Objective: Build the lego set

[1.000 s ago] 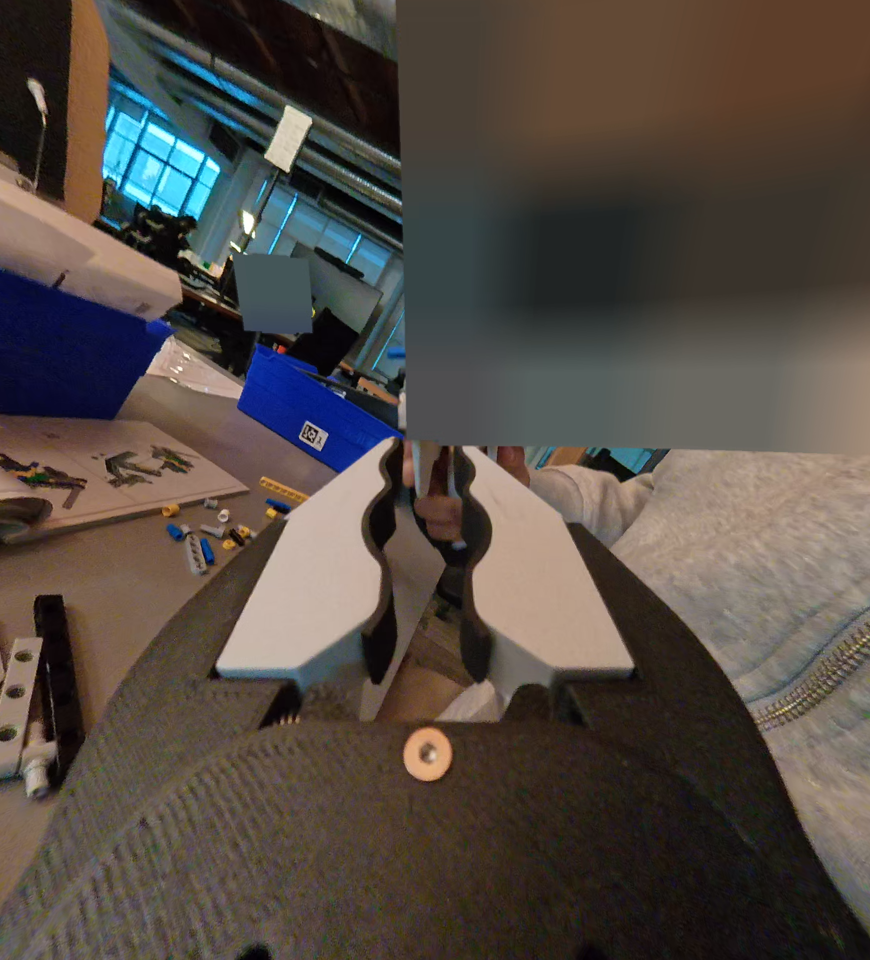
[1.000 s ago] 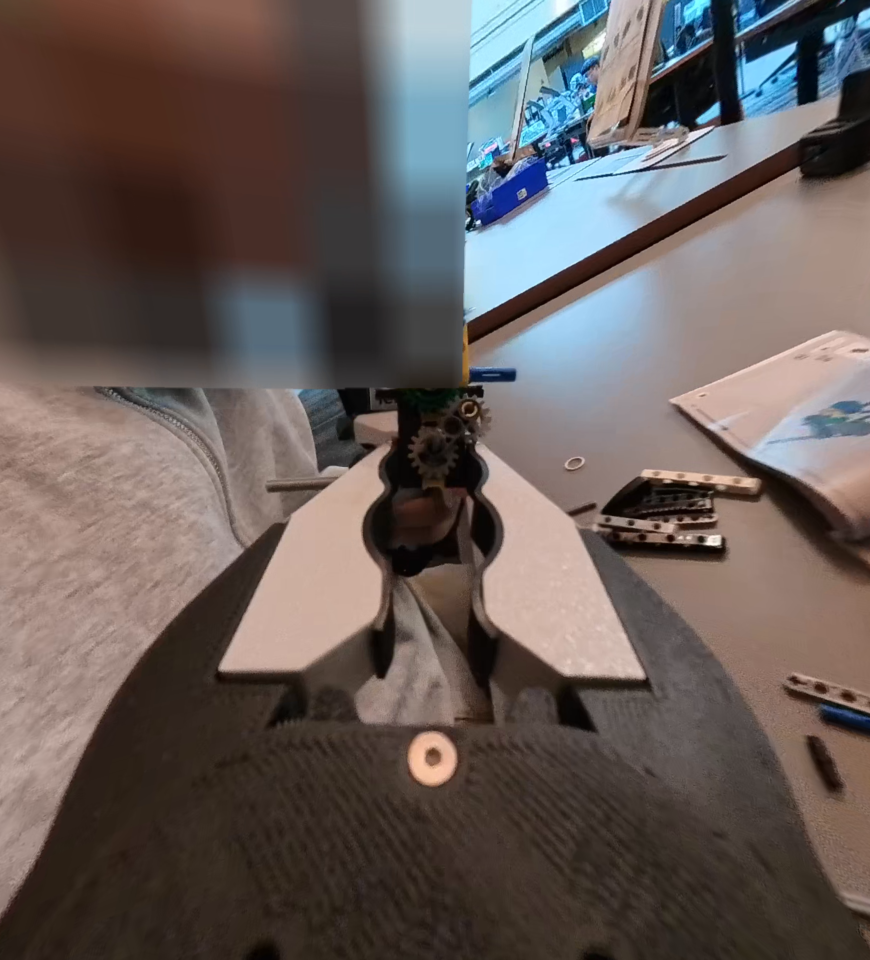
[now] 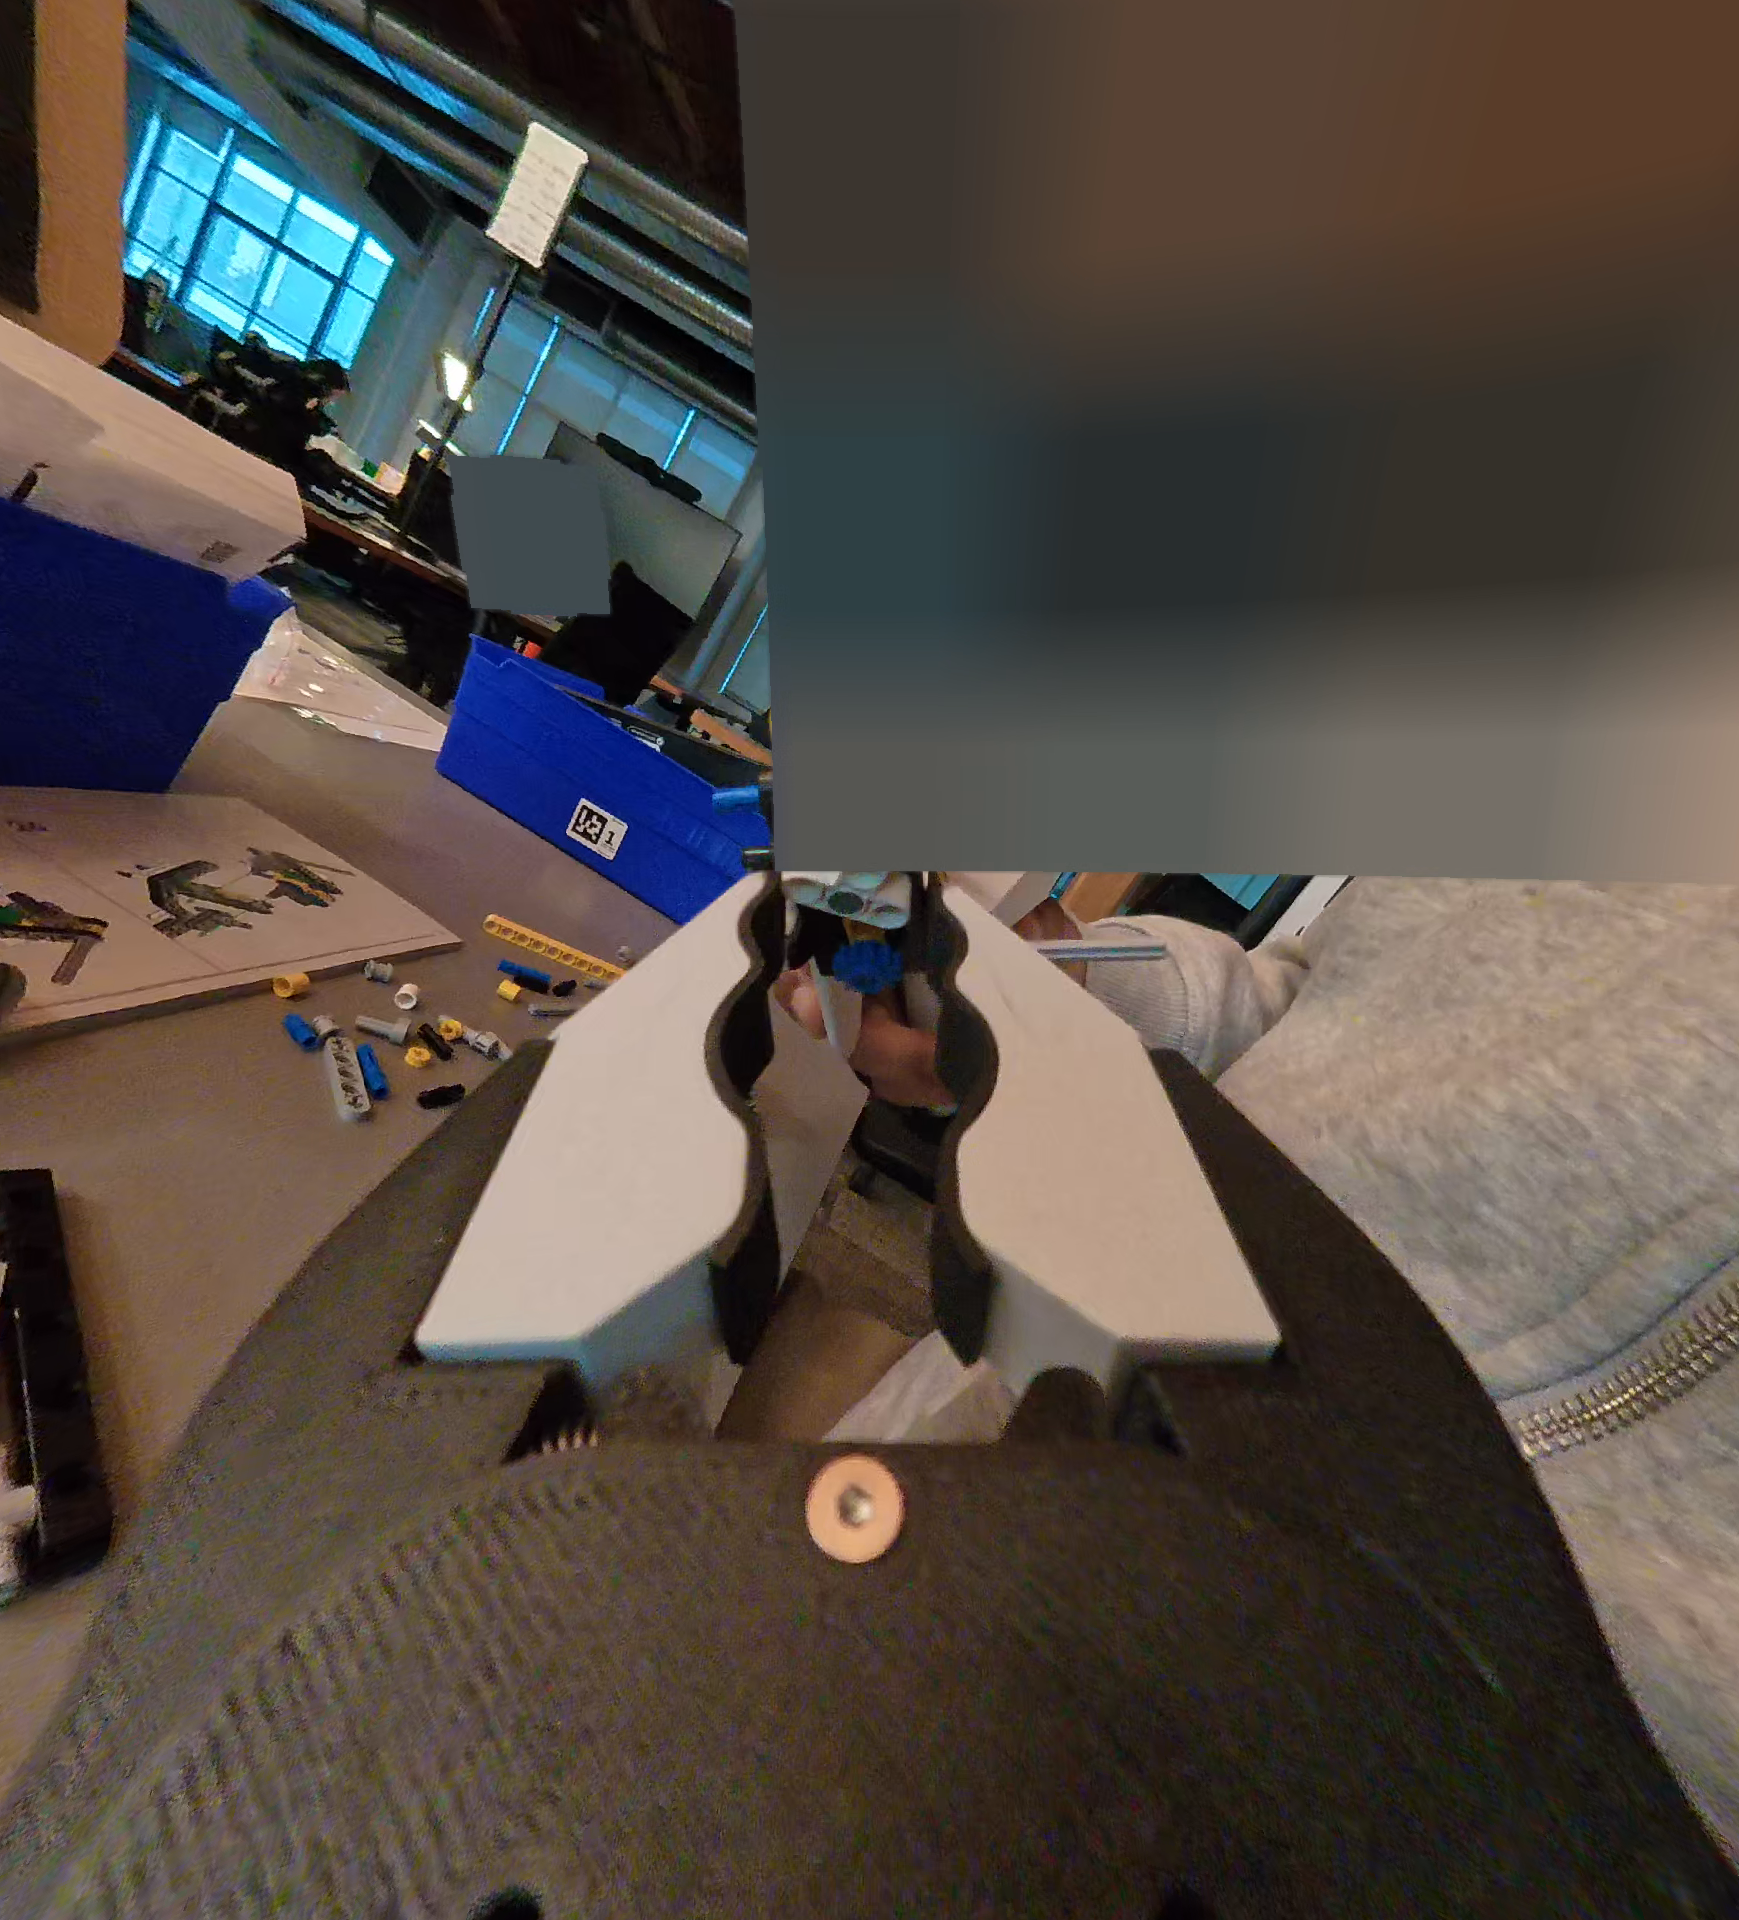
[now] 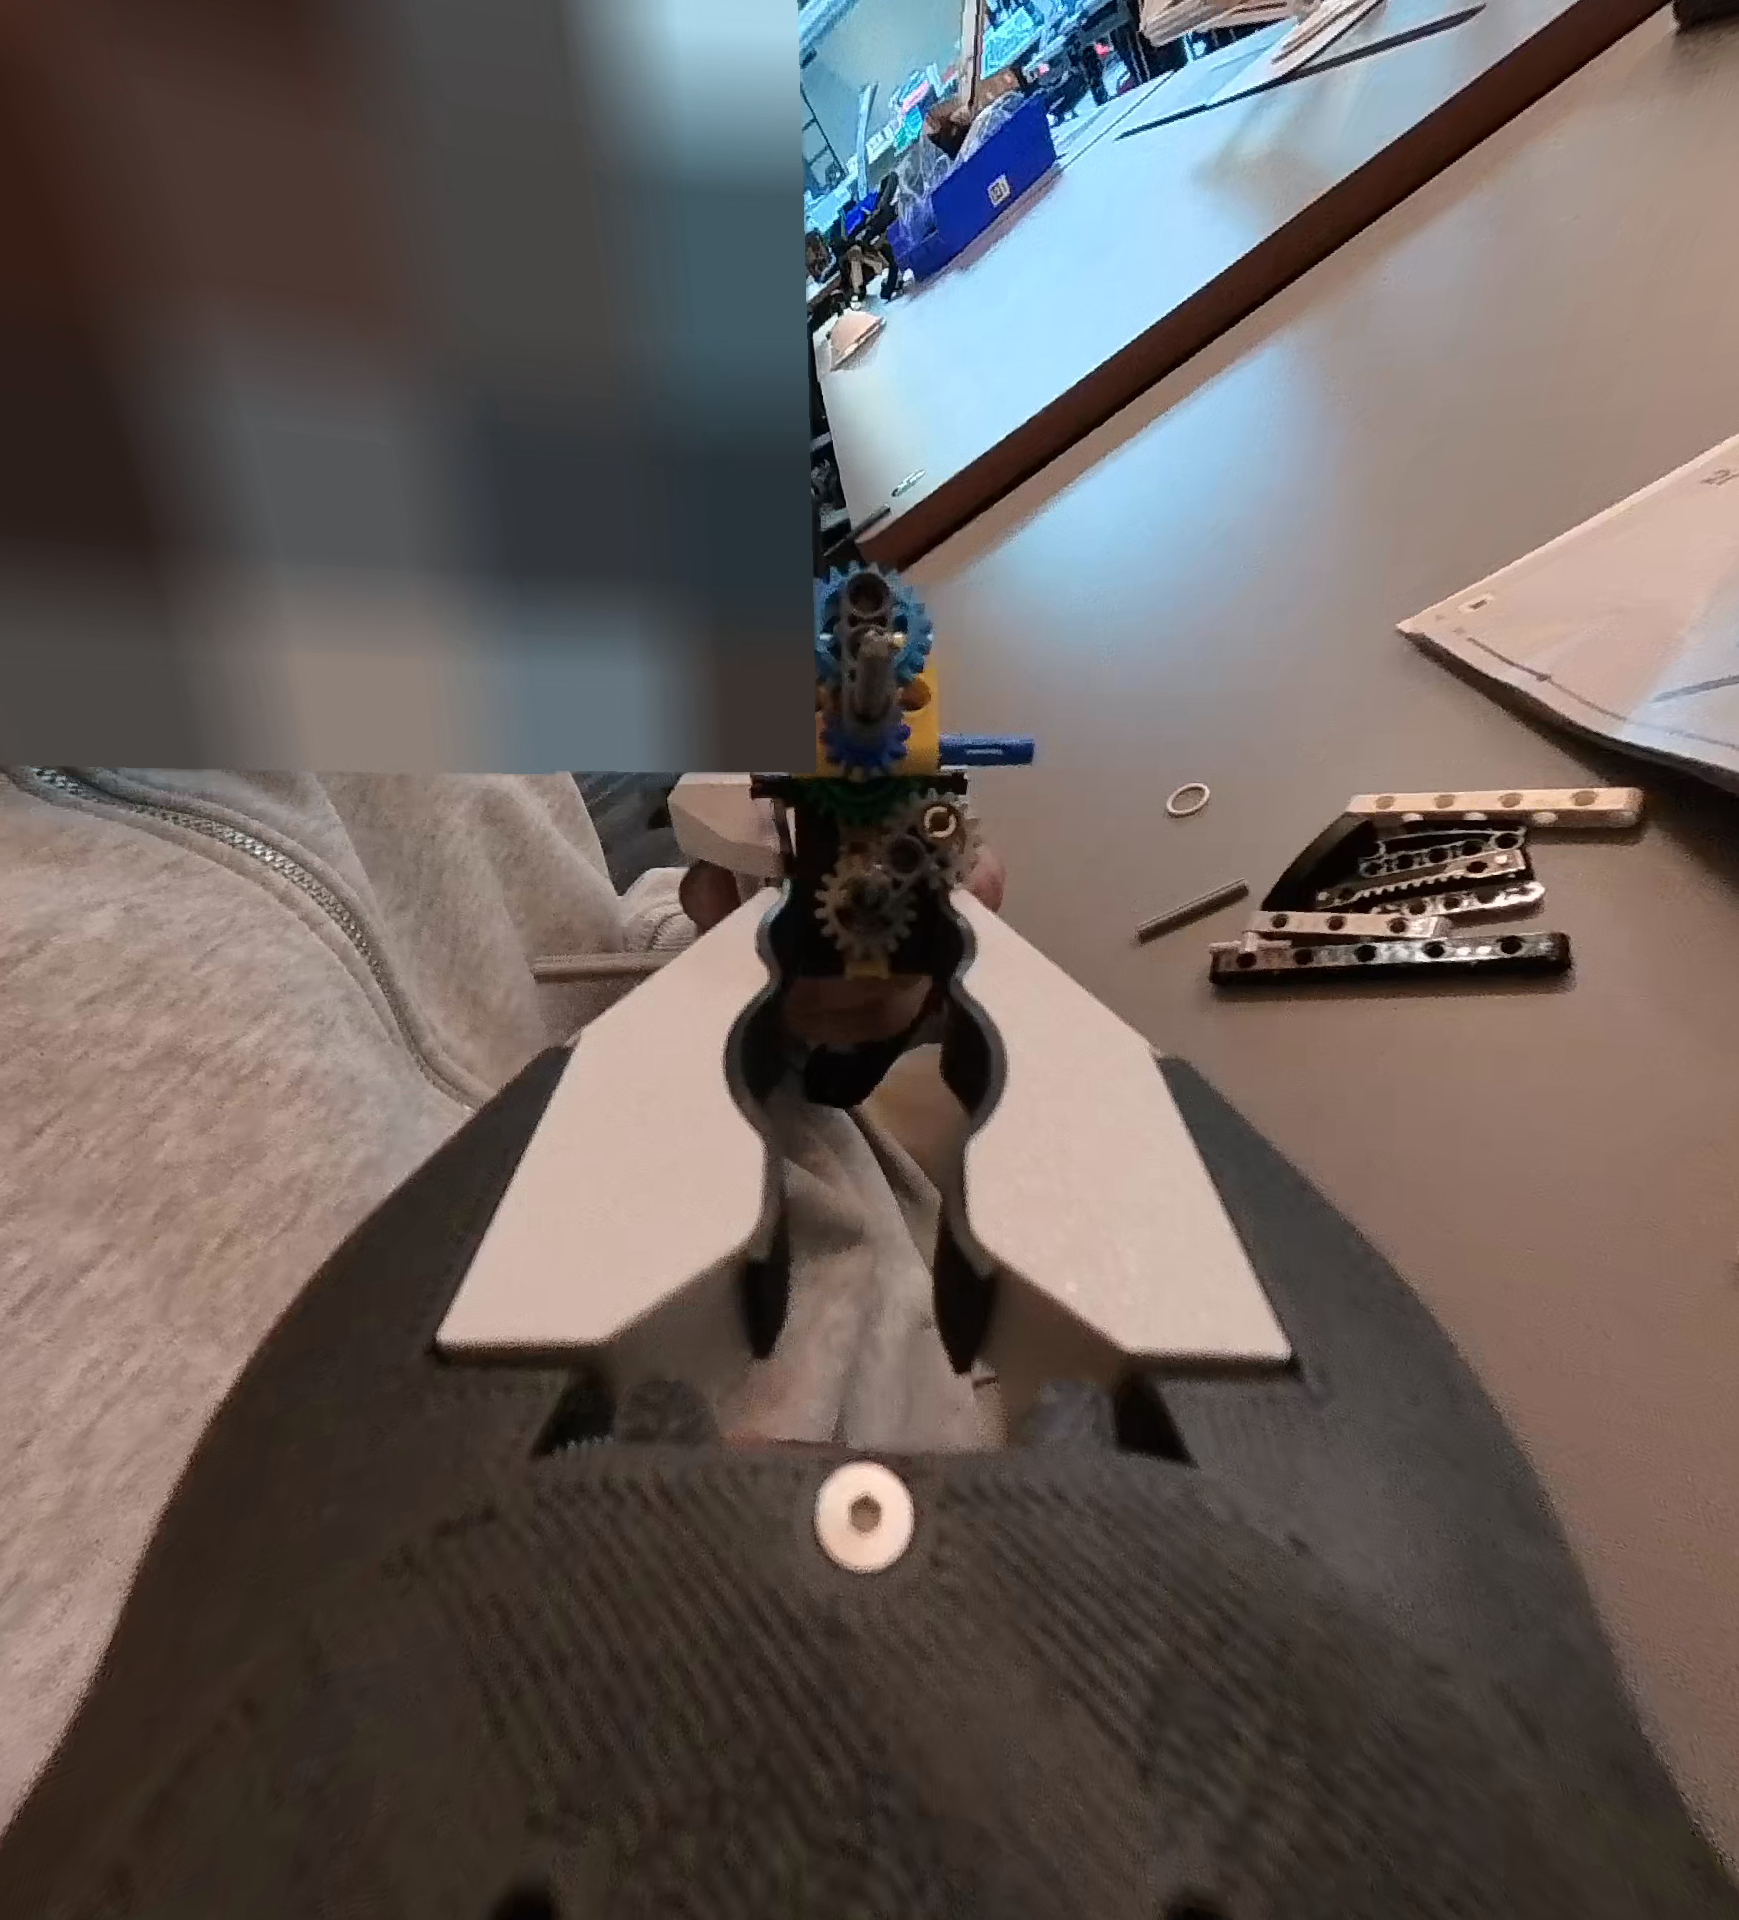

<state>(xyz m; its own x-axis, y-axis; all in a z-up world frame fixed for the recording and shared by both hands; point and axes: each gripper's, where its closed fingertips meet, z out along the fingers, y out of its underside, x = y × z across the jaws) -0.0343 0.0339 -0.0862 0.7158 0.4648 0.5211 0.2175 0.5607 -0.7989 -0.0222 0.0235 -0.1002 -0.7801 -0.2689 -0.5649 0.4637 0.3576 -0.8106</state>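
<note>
A gear assembly (image 4: 875, 727) has a black frame, grey and green gears, a yellow block, blue gears and a blue pin. My right gripper (image 4: 867, 925) is shut on its black lower part and holds it upright above the table. My left gripper (image 3: 852, 904) faces it from the far side. Its tips close on a grey piece of the assembly, with a blue gear (image 3: 863, 966) just below. One left finger (image 4: 725, 826) shows behind the assembly in the right wrist view. A grey axle (image 3: 1104, 948) sticks out sideways.
Instruction booklet (image 3: 169, 894) (image 4: 1675, 644) lies open on the grey table. Blue bins (image 3: 574, 769) stand behind. Several small loose parts (image 3: 397, 1039), black and grey beams (image 3: 34, 1351) (image 4: 1405, 894), an axle (image 4: 1192, 909) and a ring (image 4: 1187, 800) lie around. A person's grey zip jacket (image 3: 1467, 1143) is close. Both grippers' tips are close together, under 4 cm apart.
The left jaws stand slightly wider, with the assembly's grey piece and blue gear between them instead of a thin pale piece. More of the assembly shows above the right tips.
</note>
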